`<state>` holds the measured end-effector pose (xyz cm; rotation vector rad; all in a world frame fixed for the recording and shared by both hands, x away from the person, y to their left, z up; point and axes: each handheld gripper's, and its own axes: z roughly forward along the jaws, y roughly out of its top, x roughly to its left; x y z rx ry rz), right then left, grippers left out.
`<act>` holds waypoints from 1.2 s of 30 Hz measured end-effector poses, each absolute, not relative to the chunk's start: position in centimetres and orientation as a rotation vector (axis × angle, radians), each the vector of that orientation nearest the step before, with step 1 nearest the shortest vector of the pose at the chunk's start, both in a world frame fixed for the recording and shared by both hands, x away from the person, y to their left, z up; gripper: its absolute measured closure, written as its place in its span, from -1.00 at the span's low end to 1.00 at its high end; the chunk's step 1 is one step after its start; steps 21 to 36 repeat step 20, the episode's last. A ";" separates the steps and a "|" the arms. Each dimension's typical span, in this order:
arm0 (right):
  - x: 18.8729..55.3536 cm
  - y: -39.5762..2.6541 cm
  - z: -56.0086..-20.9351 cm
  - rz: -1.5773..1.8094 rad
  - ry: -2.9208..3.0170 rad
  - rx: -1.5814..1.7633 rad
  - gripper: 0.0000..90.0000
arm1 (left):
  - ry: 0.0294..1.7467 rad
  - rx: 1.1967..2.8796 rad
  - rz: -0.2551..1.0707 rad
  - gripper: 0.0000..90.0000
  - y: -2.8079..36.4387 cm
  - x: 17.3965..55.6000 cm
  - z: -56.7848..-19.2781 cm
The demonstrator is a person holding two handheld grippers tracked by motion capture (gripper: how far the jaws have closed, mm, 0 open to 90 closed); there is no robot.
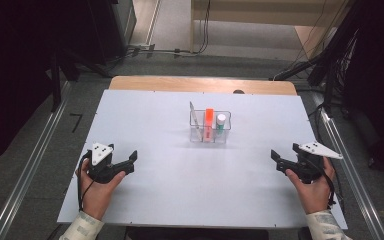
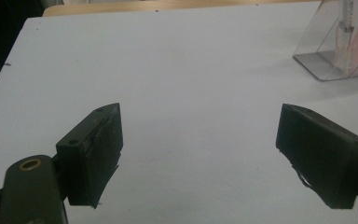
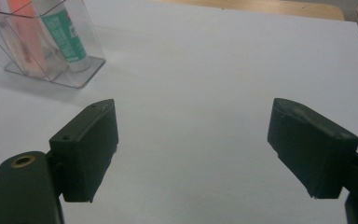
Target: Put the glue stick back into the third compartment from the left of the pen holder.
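Note:
A clear plastic organizer (image 1: 210, 131) stands at the middle of the white table (image 1: 170, 170). It holds a thin grey pen-like item (image 1: 194, 119), an orange marker (image 1: 209, 124) and a white and green tube (image 1: 221, 122). My left gripper (image 1: 130, 161) rests at the table's left, open, nothing between its jaws (image 2: 200, 154). My right gripper (image 1: 276, 161) rests at the right, also open and empty (image 3: 193, 149). The organizer shows at the upper right in the left gripper view (image 2: 335, 46) and at the upper left in the right gripper view (image 3: 46, 42), with the green tube (image 3: 67, 35) nearest.
The white board lies on a wooden table top (image 1: 200, 83) whose far edge shows. Metal rails (image 1: 30, 165) run along both sides on the grey floor. Cables (image 1: 170, 51) and dark equipment stand beyond the far edge.

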<state>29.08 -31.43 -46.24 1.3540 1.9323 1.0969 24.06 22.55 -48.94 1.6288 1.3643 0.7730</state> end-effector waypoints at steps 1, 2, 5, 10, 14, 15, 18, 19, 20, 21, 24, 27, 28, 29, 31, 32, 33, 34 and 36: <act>29.0 -31.6 -46.2 1.101 1.929 1.354 -0.67 | 1.361 1.627 0.770 -0.66 22.5 24.0 -48.9; 28.9 -31.8 -46.2 1.100 1.923 1.361 -0.67 | 1.356 1.630 0.768 -0.66 22.5 23.9 -48.9; 28.6 -32.2 -46.2 1.110 1.920 1.378 -0.67 | 1.351 1.631 0.778 -0.66 22.6 23.7 -48.9; 28.2 -32.8 -46.2 1.108 1.905 1.382 -0.67 | 1.362 1.625 0.786 -0.66 23.0 23.5 -48.9; 28.0 -33.2 -46.2 1.095 1.892 1.383 -0.67 | 1.375 1.617 0.792 -0.66 23.3 23.5 -49.0; 28.0 -33.4 -46.2 1.090 1.889 1.382 -0.67 | 1.378 1.615 0.793 -0.66 23.3 23.5 -49.0; 27.7 -34.0 -46.3 1.072 1.868 1.384 -0.67 | 1.385 1.616 0.790 -0.66 23.4 23.6 -49.1; 27.7 -34.2 -46.3 1.077 1.862 1.390 -0.67 | 1.388 1.616 0.791 -0.66 23.5 23.6 -49.1; 27.6 -34.5 -46.3 1.074 1.854 1.397 -0.67 | 1.386 1.613 0.792 -0.66 23.5 23.7 -49.2; 27.6 -34.5 -46.3 1.074 1.854 1.397 -0.67 | 1.386 1.613 0.792 -0.66 23.5 23.7 -49.2; 27.6 -34.5 -46.3 1.074 1.854 1.397 -0.67 | 1.386 1.613 0.792 -0.66 23.5 23.7 -49.2; 27.6 -34.5 -46.3 1.074 1.854 1.397 -0.67 | 1.386 1.613 0.792 -0.66 23.5 23.7 -49.2; 27.6 -34.5 -46.3 1.074 1.854 1.397 -0.67 | 1.386 1.613 0.792 -0.66 23.5 23.7 -49.2; 27.6 -34.5 -46.3 1.074 1.854 1.397 -0.67 | 1.386 1.613 0.792 -0.66 23.5 23.7 -49.2; 27.6 -34.5 -46.3 1.074 1.854 1.397 -0.67 | 1.386 1.613 0.792 -0.66 23.5 23.7 -49.2; 27.6 -34.5 -46.3 1.074 1.854 1.397 -0.67 | 1.386 1.613 0.792 -0.66 23.5 23.7 -49.2; 27.6 -34.5 -46.3 1.074 1.854 1.397 -0.67 | 1.386 1.613 0.792 -0.66 23.5 23.7 -49.2; 27.6 -34.5 -46.3 1.074 1.854 1.397 -0.67 | 1.386 1.613 0.792 -0.66 23.5 23.7 -49.2; 27.6 -34.5 -46.3 1.074 1.854 1.397 -0.67 | 1.386 1.613 0.792 -0.66 23.5 23.7 -49.2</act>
